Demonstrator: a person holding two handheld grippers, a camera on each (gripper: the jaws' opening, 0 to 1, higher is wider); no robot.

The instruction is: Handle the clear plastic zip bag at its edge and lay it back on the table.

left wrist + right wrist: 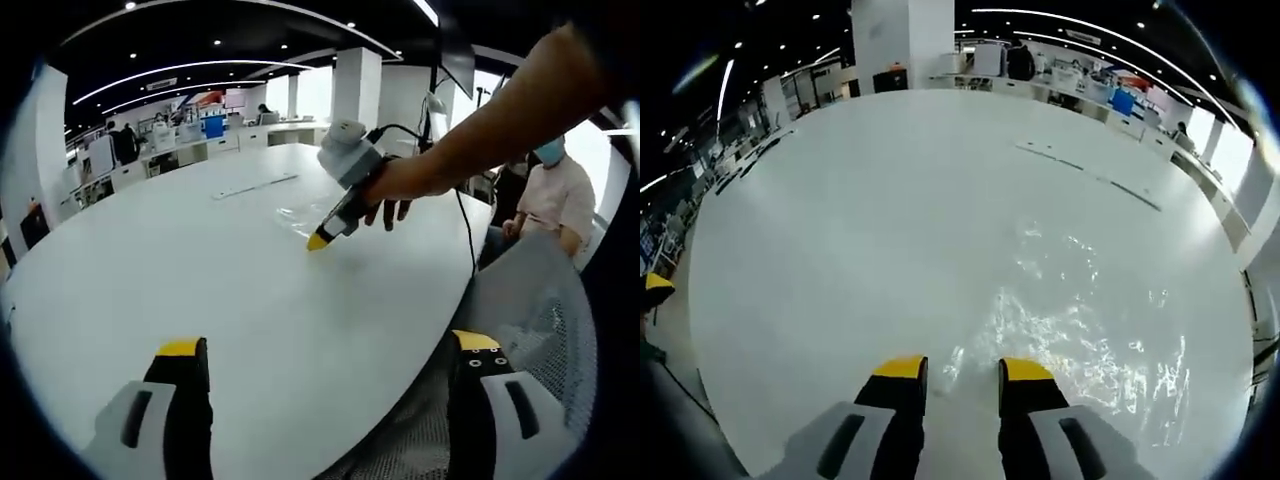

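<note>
Right tongs [963,375] — jaws parted — at zip bag [1080,320] near edge.

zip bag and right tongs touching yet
Cannot tell. In the right gripper view the open tongs straddle the bag's near edge; no clear contact or gap shows.

No legible text, label, brand, number or sign is seen in the left gripper view or the right gripper view. Markings in the far office background are too small and blurred to be read.
</note>
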